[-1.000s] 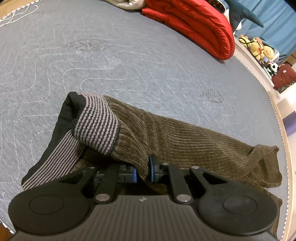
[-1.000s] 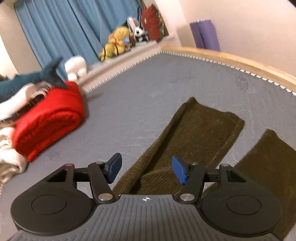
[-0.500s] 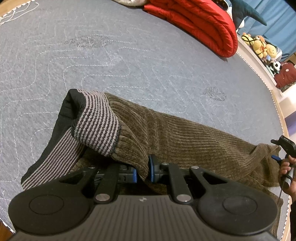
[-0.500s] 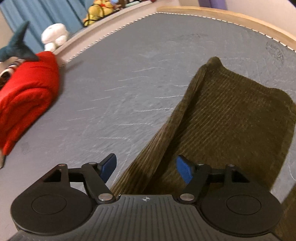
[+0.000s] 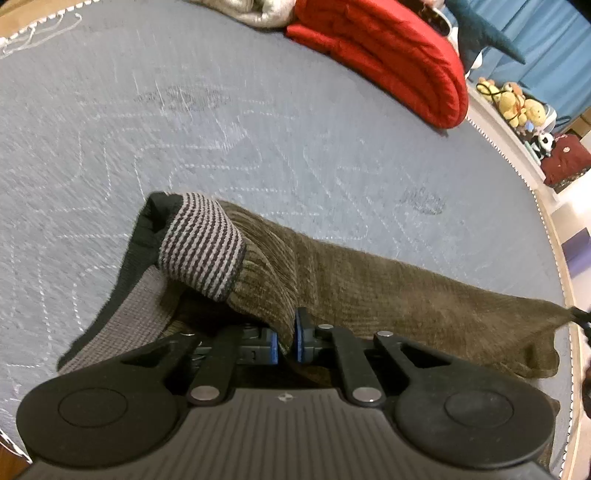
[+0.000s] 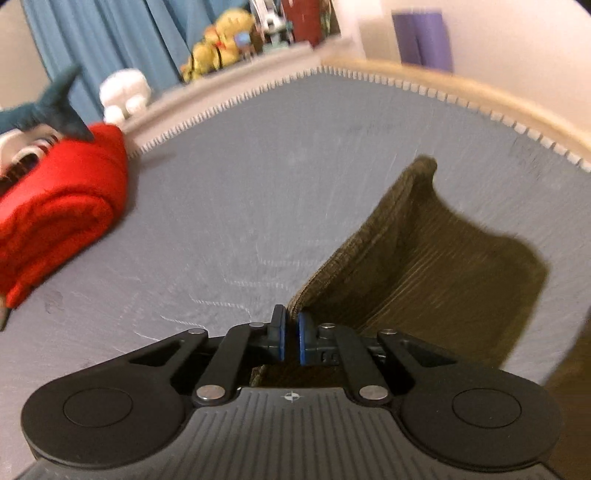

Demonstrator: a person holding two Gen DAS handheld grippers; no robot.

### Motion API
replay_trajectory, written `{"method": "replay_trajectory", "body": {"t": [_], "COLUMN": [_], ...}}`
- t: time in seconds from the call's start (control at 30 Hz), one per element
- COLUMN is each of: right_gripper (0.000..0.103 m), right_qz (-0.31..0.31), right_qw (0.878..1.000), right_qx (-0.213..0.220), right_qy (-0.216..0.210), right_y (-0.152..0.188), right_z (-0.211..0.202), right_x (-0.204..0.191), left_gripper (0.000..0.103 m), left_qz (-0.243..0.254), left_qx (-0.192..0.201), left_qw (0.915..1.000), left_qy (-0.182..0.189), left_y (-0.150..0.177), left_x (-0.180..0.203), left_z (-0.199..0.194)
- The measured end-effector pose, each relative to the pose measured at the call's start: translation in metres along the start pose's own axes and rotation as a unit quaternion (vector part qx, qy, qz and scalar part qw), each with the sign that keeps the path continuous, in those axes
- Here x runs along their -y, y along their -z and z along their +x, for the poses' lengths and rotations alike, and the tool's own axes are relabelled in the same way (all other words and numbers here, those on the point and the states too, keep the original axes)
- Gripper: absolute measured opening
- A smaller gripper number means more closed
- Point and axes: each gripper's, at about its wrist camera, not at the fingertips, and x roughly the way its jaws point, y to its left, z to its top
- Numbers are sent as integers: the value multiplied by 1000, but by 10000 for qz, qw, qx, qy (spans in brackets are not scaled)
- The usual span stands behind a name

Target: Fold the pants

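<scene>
Olive-brown corduroy pants [image 5: 388, 288] lie on a grey quilted mattress [image 5: 221, 129]. Their striped grey-and-black waistband [image 5: 203, 251] is turned over at the left. My left gripper [image 5: 284, 341] is shut on a fold of the corduroy just below the waistband. In the right wrist view one pant leg [image 6: 424, 266] runs away from the camera, its near edge lifted. My right gripper [image 6: 291, 338] is shut on that edge of the leg, with the blue pads pressing the cloth. The second leg shows only as a dark strip at the far right edge.
A folded red blanket [image 5: 391, 55] lies at the back of the mattress, with a pale garment [image 5: 255, 11] beside it. Plush toys [image 6: 218, 48] sit on a ledge before blue curtains [image 6: 110, 40]. The wooden bed frame [image 6: 480, 96] curves around the mattress edge.
My right gripper came down onto the pant leg and shut on its left edge; it stood open before. The leg's far end now looks pulled taut in the left wrist view.
</scene>
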Motion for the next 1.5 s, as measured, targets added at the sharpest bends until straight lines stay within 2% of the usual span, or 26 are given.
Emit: {"method": "replay_trajectory", "body": {"t": [0.13,0.27,0.37,0.47,0.6,0.67,0.77,0.83,0.9,0.97,1.07,1.13,1.2,1.27,1.37,1.43,1.47,1.5], "right_gripper": [6,6,6,6,6,7,10,19,36,48,51,56,71,71,71,69,62,39], "right_qz": [-36,-127,-146,-76,251,320,284,308,373,393,439,326,39,-286,-724,-1026,-1239,-1421], "right_qw": [9985,9962,9966,9987,9993,9979,9960,9962,9973,9978,9977,9981,9996,9995,9966,9934,9904,9871], "right_qx": [478,805,803,513,-177,-506,-824,-756,-492,-159,241,347,179,-94,-338,-401,-436,-469], "right_qy": [-270,-303,-147,4,226,230,198,287,408,503,460,387,231,92,193,325,436,565], "right_y": [4,30,64,97,134,146,153,148,138,126,108,100,96,96,102,104,107,108], "right_z": [-80,-156,-194,-207,-190,-174,-157,-155,-161,-169,-173,-165,-146,-127,-100,-86,-78,-71], "right_x": [10,21,35,50,78,88,91,93,97,100,105,105,102,95,89,85,83,83], "left_gripper": [7,7,7,7,9,10,25,47,55,57,59,59,59,60,60,55,51,44], "left_qz": [-41,-134,-234,-265,-145,-289,-457,-413,-482,-552,-628,-661,-640,-611,-622,-601,-571,-551], "left_qx": [228,323,223,40,-366,-614,-664,-525,-452,-404,-370,-406,-406,-400,-403,-408,-400,-392], "left_qw": [9996,9990,9990,9993,9991,9975,9967,9978,9978,9975,9967,9965,9965,9965,9961,9959,9958,9957], "left_qy": [132,275,301,263,151,197,138,-2,-92,-193,-344,-322,-351,-400,-473,-544,-593,-639], "left_y": [2,8,10,13,16,16,14,10,7,4,0,-2,-4,-5,-6,-6,-4,-4], "left_x": [-10,-26,-39,-51,-58,-63,-70,-71,-75,-78,-78,-76,-74,-71,-72,-74,-74,-75], "left_z": [-23,-42,-46,-42,-28,-21,-19,-21,-21,-20,-15,-11,-8,-5,-1,1,1,1]}}
